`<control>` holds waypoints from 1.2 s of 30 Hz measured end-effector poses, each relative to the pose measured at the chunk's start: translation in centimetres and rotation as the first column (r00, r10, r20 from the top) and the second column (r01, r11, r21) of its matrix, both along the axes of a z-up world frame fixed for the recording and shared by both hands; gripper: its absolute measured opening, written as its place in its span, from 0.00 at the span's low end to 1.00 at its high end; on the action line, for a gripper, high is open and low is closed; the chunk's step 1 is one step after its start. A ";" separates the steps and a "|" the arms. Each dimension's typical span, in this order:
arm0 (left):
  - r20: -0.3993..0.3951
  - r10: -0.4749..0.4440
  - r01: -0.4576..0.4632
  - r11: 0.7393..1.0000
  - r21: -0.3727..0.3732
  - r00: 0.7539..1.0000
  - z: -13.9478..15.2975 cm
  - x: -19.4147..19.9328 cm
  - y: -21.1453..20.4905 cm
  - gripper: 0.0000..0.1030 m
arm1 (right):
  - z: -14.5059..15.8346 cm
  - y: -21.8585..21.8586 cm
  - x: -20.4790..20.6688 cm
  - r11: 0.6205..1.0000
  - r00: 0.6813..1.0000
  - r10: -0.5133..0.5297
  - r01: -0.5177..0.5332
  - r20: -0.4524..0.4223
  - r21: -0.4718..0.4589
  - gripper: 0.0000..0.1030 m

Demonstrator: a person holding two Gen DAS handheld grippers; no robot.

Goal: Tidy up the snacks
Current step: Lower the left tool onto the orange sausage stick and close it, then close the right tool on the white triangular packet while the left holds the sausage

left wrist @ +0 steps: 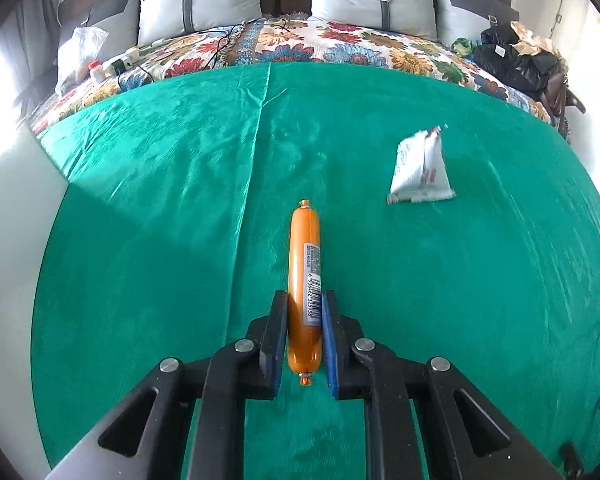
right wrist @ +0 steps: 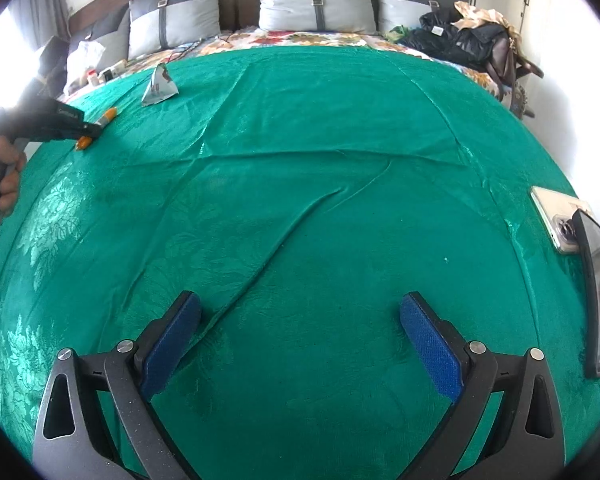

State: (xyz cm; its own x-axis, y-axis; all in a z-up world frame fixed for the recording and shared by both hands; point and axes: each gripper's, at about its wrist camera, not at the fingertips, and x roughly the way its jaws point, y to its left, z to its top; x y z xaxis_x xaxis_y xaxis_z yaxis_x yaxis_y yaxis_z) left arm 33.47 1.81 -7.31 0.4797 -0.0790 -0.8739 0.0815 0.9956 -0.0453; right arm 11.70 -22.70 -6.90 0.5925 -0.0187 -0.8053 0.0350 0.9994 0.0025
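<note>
The left gripper (left wrist: 305, 300) clamps an orange sausage (left wrist: 304, 264) whose white barcode label begins 6 936462, while the right gripper (right wrist: 300, 304) gapes wide above the green cloth (right wrist: 300, 208).

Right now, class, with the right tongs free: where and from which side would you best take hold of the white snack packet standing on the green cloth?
Grip the white snack packet by its pinched top peak, coming from above. It stands like a tent, wide at the base and narrowing upward, so the thin crest probably fits between the right tongs, which are open; the left tongs hold the sausage.
</note>
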 end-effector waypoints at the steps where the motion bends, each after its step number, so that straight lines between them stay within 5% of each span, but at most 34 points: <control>1: -0.006 0.000 0.000 1.000 -0.016 1.000 0.1 -1.2 0.4 0.15 | 0.0 0.0 0.0 1.000 1.000 0.000 0.000 0.000 0.000 0.99; 9: -0.033 -0.052 0.050 0.997 -0.056 0.998 1.0 -13.9 2.7 0.15 | 0.0 0.0 0.0 1.000 1.000 0.000 0.000 0.000 0.000 0.99; 13: -0.005 -0.077 0.077 0.997 0.025 0.997 -0.1 -17.3 2.4 0.23 | 0.0 0.0 0.0 1.000 1.000 0.000 0.000 0.000 0.000 0.99; 14: 0.020 -0.083 0.083 0.996 0.030 0.996 -0.3 -17.7 2.3 0.31 | 0.0 0.0 0.0 1.000 1.000 0.000 0.000 0.000 0.000 0.99; 15: 0.043 -0.091 0.089 0.995 0.040 0.995 -0.4 -18.0 2.2 0.52 | 0.0 0.0 0.0 1.000 1.000 0.000 0.000 0.000 -0.001 0.99; 17: 0.077 -0.074 0.064 0.991 0.120 0.994 -0.7 -18.1 1.9 0.76 | 0.0 0.0 0.0 1.000 1.000 0.000 0.000 0.000 -0.001 0.99; 23: 0.153 -0.043 0.028 0.995 0.098 0.987 -1.4 -18.8 3.1 0.89 | 0.1 0.0 -0.1 1.000 1.000 0.000 0.000 0.000 -0.002 0.99; 27: 0.117 0.017 -0.022 0.999 0.037 0.993 -1.6 -17.9 4.6 1.00 | 0.1 0.0 -0.1 1.000 1.000 0.000 0.000 0.000 -0.002 0.99; 36: 0.115 0.015 -0.018 0.999 0.032 0.993 -1.7 -17.7 4.5 1.00 | 0.1 0.0 -0.1 1.000 1.000 0.000 0.000 0.000 -0.001 0.99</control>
State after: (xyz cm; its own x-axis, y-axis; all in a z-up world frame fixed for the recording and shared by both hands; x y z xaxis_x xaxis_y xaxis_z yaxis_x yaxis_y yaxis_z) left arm 15.77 6.30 -9.01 0.5776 -0.0425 -0.8152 0.0678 0.9977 -0.0040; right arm 11.61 -22.72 -6.80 0.5922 -0.0195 -0.8056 0.0350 0.9994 0.0016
